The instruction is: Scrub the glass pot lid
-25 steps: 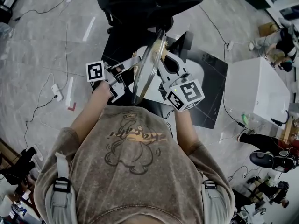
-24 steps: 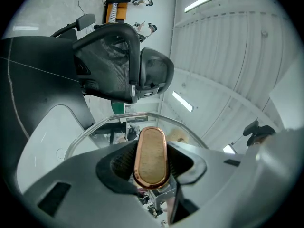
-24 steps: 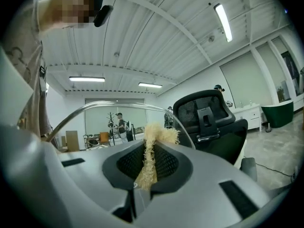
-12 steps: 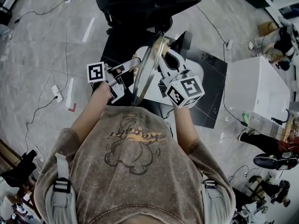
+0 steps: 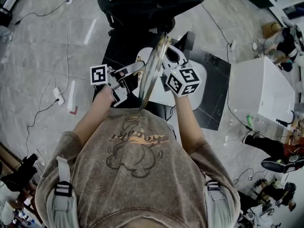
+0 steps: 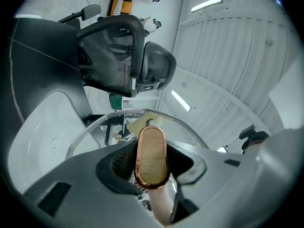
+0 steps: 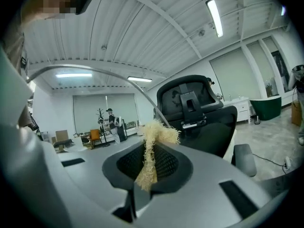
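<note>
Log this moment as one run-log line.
left gripper: shut on knob | right gripper: shut on scrubber, at lid | lid: on edge

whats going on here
A person holds a glass lid on edge in front of an office chair. The left gripper is shut on the lid's handle. The right gripper is shut on a straw-coloured scrubber, held at the glass's other face. Scrubbing looks under way.
</note>
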